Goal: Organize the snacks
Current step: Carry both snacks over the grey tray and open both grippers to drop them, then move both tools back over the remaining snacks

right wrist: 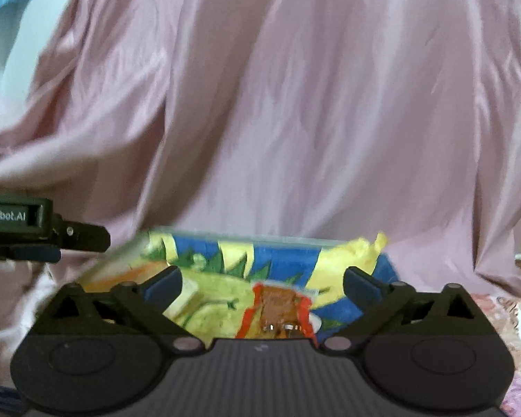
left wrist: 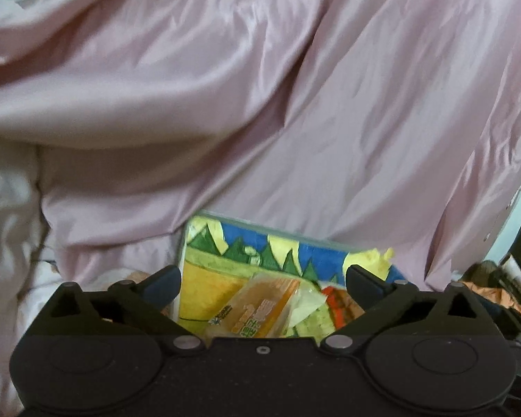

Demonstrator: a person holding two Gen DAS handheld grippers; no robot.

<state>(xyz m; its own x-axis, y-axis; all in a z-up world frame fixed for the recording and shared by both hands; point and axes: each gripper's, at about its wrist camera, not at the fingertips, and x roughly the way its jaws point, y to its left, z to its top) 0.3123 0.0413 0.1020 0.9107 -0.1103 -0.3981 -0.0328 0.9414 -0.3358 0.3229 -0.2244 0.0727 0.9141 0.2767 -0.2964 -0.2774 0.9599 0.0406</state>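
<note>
Between the spread left tongs point(left wrist: 263, 282) we note a glossy orange snack packet point(left wrist: 260, 307) lying in a colourful box point(left wrist: 225, 260); right tongs point(right wrist: 262, 283) likewise spread, pink satin cloth point(right wrist: 295, 104) beyond.

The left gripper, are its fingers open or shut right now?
Open. The left gripper has its fingers spread wide apart, with an orange snack packet lying between them on the colorful tray, not pinched.

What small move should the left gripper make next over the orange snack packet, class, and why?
Probably ease the left gripper down and shut it on the orange snack packet. Its jaws stand open and empty, and the packet lies loose between them on the colourful box, so it looks ready to be picked up.
</note>
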